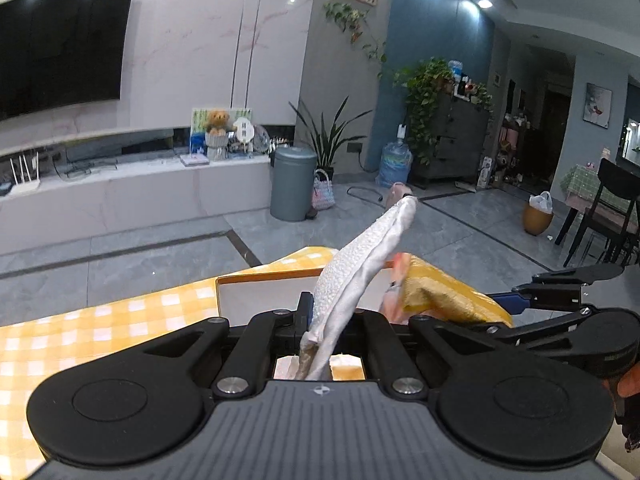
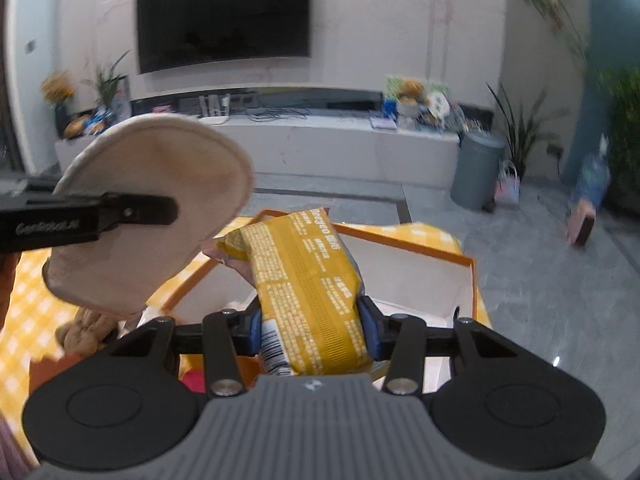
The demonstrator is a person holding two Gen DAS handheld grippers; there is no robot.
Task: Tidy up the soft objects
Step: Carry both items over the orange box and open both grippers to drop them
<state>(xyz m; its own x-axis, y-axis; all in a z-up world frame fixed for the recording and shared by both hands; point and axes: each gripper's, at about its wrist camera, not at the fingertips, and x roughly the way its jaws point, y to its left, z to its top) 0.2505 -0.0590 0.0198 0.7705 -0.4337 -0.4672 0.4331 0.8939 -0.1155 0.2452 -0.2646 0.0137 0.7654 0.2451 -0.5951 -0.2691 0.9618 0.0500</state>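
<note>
Right wrist view: right claw (image 2: 310, 320) clenched across the middle of a yellow tissue pack (image 2: 308, 280), held in the air over the open orange-rimmed box (image 2: 440, 254). The pack looks light and squashy; its film wrapper is likely slick, so a grip across the waist, as now, seems safer than pinching an end seam. The blue pads dent its sides slightly.

Same view, left claw (image 2: 160, 210) comes in from the left edge, clamped on a cream padded insole (image 2: 160, 184) near its midline, raised beside the pack and above the yellow-checked surface (image 2: 24, 312). The insole appears thin, floppy and very light; a grip near the edge would let it droop, so mid-body is the better hold.

Left wrist view: the insole (image 1: 360, 264) shows edge-on between the closed jaws, with a textured underside; the pack (image 1: 440, 292) sits just to its right.

Count: one tissue pack, one insole, one box. A brown knotted plush item (image 2: 86, 330) lies on the surface below the insole; one seen. Something red is partly hidden under the right claw's body; cannot identify it.
</note>
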